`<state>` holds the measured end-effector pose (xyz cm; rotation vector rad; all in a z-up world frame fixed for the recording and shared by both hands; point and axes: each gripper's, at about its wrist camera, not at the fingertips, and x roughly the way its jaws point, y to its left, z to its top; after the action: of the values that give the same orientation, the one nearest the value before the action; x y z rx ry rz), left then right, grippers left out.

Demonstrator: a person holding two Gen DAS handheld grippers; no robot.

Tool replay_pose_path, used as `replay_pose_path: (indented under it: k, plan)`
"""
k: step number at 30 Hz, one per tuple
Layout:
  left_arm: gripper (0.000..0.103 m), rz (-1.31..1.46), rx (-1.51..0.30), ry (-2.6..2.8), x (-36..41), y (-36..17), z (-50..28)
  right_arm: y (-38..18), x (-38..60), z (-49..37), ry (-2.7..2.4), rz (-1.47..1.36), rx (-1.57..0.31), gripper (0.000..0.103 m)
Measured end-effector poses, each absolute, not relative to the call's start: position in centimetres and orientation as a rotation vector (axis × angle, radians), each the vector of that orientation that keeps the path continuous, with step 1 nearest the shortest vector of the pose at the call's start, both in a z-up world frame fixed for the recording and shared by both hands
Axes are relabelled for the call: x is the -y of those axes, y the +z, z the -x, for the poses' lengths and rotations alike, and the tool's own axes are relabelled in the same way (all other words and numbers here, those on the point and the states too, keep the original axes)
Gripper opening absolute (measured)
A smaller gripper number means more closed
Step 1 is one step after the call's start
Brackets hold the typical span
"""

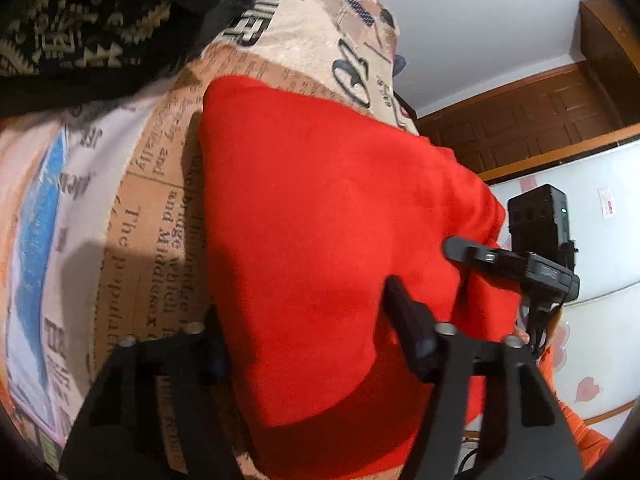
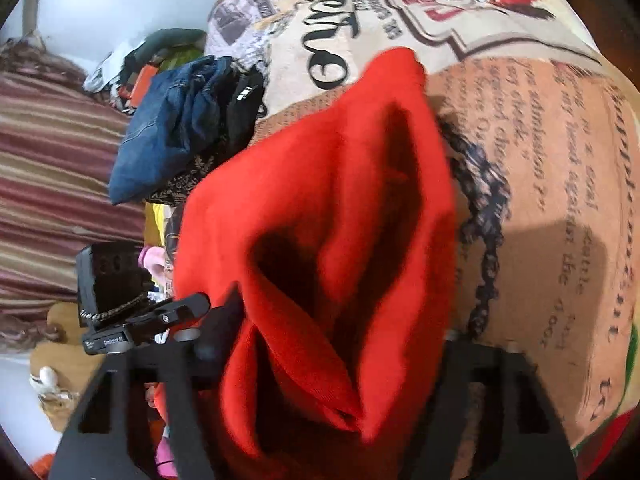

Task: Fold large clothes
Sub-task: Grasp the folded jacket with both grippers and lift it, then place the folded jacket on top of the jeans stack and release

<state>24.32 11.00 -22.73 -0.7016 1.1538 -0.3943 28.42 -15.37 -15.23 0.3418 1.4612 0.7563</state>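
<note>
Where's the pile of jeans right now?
In the right wrist view, the folded jeans lie upper left on the newsprint-patterned cover, just beyond the red garment, beside a striped fabric.

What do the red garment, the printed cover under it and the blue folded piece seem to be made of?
Red garment: soft matte fabric, maybe fleece or knit; it shows no sheen and drapes in rounded folds.
Printed cover: woven, slightly nubby cloth, matte.
Blue piece: probably denim, faded with visible seams.

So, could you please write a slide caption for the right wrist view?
Right gripper straddling a bunched red fabric garment on a newspaper-print cover.
</note>
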Motion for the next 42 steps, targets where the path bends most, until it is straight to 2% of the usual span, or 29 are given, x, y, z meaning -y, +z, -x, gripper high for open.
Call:
replay_pose_path:
  k: [2, 5, 10, 19, 25, 30, 36, 40, 42]
  plan:
    - [0.041, 0.678, -1.139, -0.401, -11.0, -21.7, -24.1, -15.2, 15.9, -28.1, 0.772, -0.4, -1.488, 0.034]
    - [0.033, 0.63, -1.104, -0.414, -10.8, -19.5, -23.8, -14.2, 15.5, -27.4, 0.775, -0.409, -1.474, 0.027]
    - [0.031, 0.539, -0.999, -0.411, -11.9, -14.3, -23.7, -10.0, 13.5, -27.3, 0.801, -0.358, -1.375, 0.026]
    - [0.031, 0.426, -0.726, -0.329, -19.9, -1.7, -24.0, 0.1, 5.6, -29.7, 0.962, -0.315, -1.106, 0.026]
    - [0.031, 0.418, -0.65, -0.242, -27.2, 2.1, -26.1, 2.9, -2.3, -32.5, 1.063, -0.289, -0.968, 0.026]
    - [0.031, 0.389, -0.644, -0.139, -32.8, 1.6, -29.1, 1.4, -9.5, -35.7, 1.067, -0.241, -0.933, 0.026]
    - [0.032, 0.376, -0.757, -0.033, -37.0, -5.6, -33.3, -4.3, -15.8, -39.6, 1.028, -0.171, -1.017, 0.026]
    - [0.042, 0.406, -0.798, 0.019, -38.6, -9.6, -34.6, -9.0, -16.5, -40.7, 0.977, -0.136, -1.12, 0.03]
    - [0.05, 0.4, -0.802, 0.022, -38.5, -10.2, -34.2, -10.0, -15.9, -40.7, 0.964, -0.138, -1.124, 0.04]
